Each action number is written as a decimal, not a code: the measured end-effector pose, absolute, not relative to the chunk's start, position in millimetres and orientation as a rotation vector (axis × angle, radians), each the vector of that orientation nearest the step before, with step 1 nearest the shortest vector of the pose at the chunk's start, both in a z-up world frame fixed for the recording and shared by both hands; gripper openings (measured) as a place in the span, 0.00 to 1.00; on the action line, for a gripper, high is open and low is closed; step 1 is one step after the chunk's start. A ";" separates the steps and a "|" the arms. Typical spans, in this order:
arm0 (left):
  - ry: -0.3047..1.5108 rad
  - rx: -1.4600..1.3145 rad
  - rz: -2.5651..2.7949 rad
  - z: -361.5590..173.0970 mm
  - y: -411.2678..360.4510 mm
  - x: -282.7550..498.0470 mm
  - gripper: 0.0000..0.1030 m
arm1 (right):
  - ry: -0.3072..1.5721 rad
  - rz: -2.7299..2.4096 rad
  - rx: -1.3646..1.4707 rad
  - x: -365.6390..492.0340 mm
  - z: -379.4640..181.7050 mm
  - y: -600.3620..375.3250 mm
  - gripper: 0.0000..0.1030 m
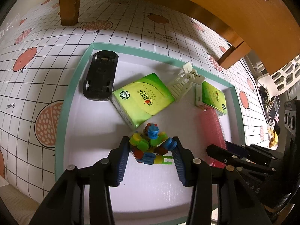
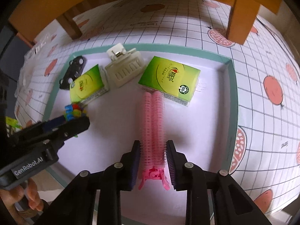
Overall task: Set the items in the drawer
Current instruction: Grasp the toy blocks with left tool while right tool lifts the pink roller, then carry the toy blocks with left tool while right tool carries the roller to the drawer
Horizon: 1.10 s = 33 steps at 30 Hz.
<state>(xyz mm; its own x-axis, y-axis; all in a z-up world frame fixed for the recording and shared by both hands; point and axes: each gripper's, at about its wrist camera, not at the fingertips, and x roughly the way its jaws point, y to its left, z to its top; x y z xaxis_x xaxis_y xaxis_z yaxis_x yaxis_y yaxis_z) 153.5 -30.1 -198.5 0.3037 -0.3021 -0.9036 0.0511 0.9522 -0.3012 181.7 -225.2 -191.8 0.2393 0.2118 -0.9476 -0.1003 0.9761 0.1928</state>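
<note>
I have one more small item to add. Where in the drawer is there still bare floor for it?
Bare floor lies along the drawer's left wall, below the toy car and left of the block toy, and right of the pink hair roller clip. The back is crowded: two tissue packs and a white claw clip.

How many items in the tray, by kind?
Green tissue packs: 2
Black toy car: 1
White hair clip: 1
Pink hair roller clip: 1
Multicoloured block toy: 1
Total: 6
</note>
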 end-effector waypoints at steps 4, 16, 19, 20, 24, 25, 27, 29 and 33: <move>1.243 -0.238 -0.233 -197.8 -28.8 153.0 0.45 | 1.330 0.229 0.185 181.6 -192.9 -233.0 0.28; 1.188 -0.271 -0.235 -177.0 -16.1 143.0 0.45 | 1.232 0.286 0.240 159.8 -156.3 -236.3 0.28; 1.159 -0.281 -0.239 -165.6 -10.9 137.3 0.45 | 1.178 0.311 0.243 156.0 -141.5 -235.2 0.28; 1.151 -0.283 -0.240 -162.5 -9.7 135.8 0.45 | 1.156 0.319 0.244 153.9 -135.4 -233.0 0.28; 1.083 -0.298 -0.260 -136.8 -4.8 127.0 0.45 | 1.077 0.338 0.266 151.0 -109.4 -232.1 0.28; 1.061 -0.303 -0.265 -128.8 -3.8 125.1 0.45 | 1.053 0.342 0.273 150.8 -100.7 -231.9 0.28; 1.021 -0.313 -0.273 -114.3 -3.9 123.1 0.45 | 1.010 0.345 0.284 151.3 -84.9 -233.2 0.28; 0.964 -0.326 -0.285 -92.5 -0.9 121.8 0.45 | 0.963 0.355 0.300 150.5 -63.5 -236.6 0.28; 0.828 -0.347 -0.308 -38.0 8.8 123.9 0.45 | 0.871 0.379 0.308 154.7 -18.2 -240.3 0.28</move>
<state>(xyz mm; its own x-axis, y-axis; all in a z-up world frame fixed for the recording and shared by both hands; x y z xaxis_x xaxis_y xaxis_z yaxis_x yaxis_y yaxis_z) 123.9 8.8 -38.0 0.6381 -0.3975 -0.6594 0.1308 0.8999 -0.4160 154.7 -240.3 -18.2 0.5853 0.4425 -0.6795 -0.1957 0.8903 0.4112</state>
